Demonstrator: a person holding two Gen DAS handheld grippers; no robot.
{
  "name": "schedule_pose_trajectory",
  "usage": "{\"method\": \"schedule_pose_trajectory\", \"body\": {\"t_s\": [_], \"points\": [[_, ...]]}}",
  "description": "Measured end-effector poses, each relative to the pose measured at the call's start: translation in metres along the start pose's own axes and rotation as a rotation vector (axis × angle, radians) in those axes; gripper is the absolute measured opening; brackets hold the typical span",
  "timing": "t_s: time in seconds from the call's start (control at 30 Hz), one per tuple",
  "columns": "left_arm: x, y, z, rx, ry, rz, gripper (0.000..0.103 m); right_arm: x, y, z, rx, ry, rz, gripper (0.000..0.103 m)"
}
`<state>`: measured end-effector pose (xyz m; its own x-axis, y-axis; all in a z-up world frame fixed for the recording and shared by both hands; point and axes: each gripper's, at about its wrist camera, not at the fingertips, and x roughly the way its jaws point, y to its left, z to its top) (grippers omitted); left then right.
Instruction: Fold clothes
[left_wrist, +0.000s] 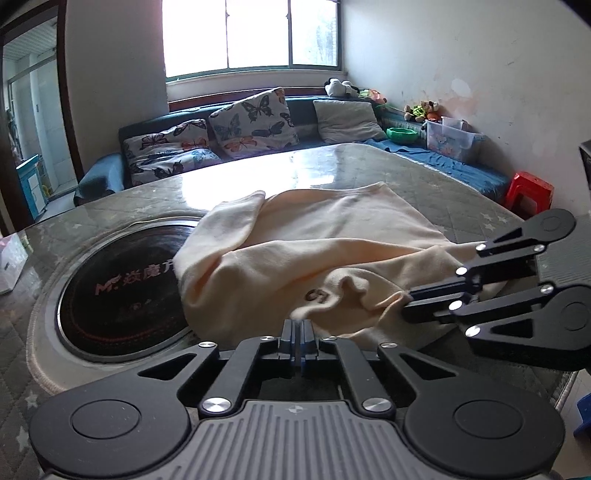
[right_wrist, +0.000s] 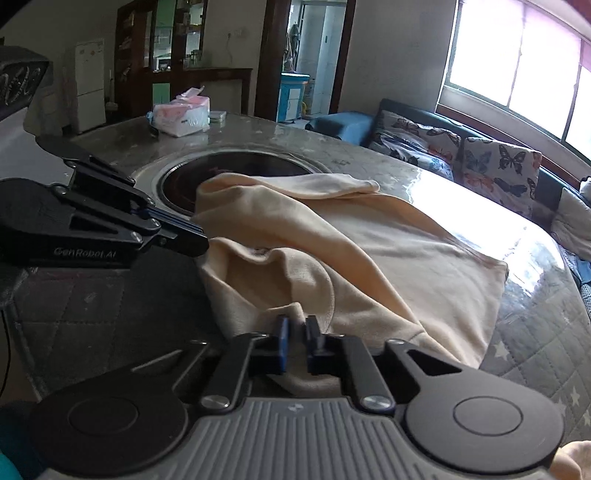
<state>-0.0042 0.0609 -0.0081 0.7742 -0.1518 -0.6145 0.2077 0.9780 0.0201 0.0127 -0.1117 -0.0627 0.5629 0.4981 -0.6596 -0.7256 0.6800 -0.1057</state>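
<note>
The left gripper (left_wrist: 299, 325) is sitting low over the near edge of the table (left_wrist: 369, 166), its two fingers pressed together on the near hem of the cream garment (left_wrist: 314, 236), pinching the cloth between the blue pads. The right gripper (right_wrist: 295, 325) is reaching in from the right side, and in its own view a fold of the same cloth is lying between its fingers with a narrow gap showing on either side, while in the left wrist view its fingers (left_wrist: 424, 301) are meeting on a bunched corner of the fabric, so it is gripping the garment as well. The garment is lying crumpled on the glossy table top, rumpled and raised near both grippers and spreading flatter toward the far side, where its straight edge is resting on the shiny surface. One loose flap, perhaps a sleeve (left_wrist: 232, 221), is folding back toward the left and is partly covering the round black cooktop (left_wrist: 122, 284) set into the table. A pack of tissues (right_wrist: 181, 116) is standing on the far part of the table in the right wrist view, well apart from the cloth. Beyond the table, butterfly-print cushions (left_wrist: 255, 118) are leaning on a dark sofa (left_wrist: 306, 107) under a bright window (left_wrist: 251, 33), and a red stool (left_wrist: 528, 192) is standing beside the wall.
</note>
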Motion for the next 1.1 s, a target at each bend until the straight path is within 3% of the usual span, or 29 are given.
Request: {"method": "schedule_pose_trajectory", "body": {"t_s": [0.13,0.23,0.27,0.37,0.4,0.5,0.67,0.8,0.93,0.97,1.0,1.1], "points": [[-0.013,0.001,-0.006,0.004,0.004,-0.029,0.002,-0.021,0.004,0.000,-0.021,-0.008,0.046,0.004],[-0.013,0.000,-0.006,0.015,0.011,-0.003,0.006,-0.026,0.007,0.000,-0.046,0.001,0.045,0.004],[-0.011,0.000,-0.004,0.015,0.009,0.011,0.010,-0.028,0.008,0.000,-0.055,0.005,0.044,0.005],[-0.002,0.001,0.000,0.007,0.004,0.034,0.039,-0.027,0.009,0.000,-0.057,0.003,0.030,0.011],[0.001,0.001,0.001,0.008,0.002,0.037,0.041,-0.026,0.009,0.000,-0.057,0.001,0.028,0.018],[0.011,0.000,0.003,0.009,0.008,0.028,0.041,-0.021,0.009,0.001,-0.071,0.000,0.021,0.032],[0.013,-0.003,0.005,0.009,-0.003,0.004,0.041,-0.008,0.012,0.000,-0.084,0.011,0.025,0.031],[0.012,-0.005,0.007,0.023,-0.010,-0.009,0.041,-0.003,0.012,0.001,-0.065,0.014,0.043,0.009],[0.017,-0.004,0.004,0.036,0.013,-0.017,0.041,-0.010,0.011,0.001,-0.063,0.006,0.060,0.005],[0.019,-0.003,0.002,0.033,0.026,-0.023,0.033,-0.014,0.012,0.001,-0.067,0.003,0.066,0.005],[0.020,-0.001,0.000,0.025,0.039,-0.038,0.018,-0.017,0.012,0.001,-0.072,0.003,0.069,0.005],[0.014,0.001,-0.004,0.008,0.048,-0.073,0.007,-0.026,0.013,0.000,-0.066,0.005,0.101,0.005]]}}
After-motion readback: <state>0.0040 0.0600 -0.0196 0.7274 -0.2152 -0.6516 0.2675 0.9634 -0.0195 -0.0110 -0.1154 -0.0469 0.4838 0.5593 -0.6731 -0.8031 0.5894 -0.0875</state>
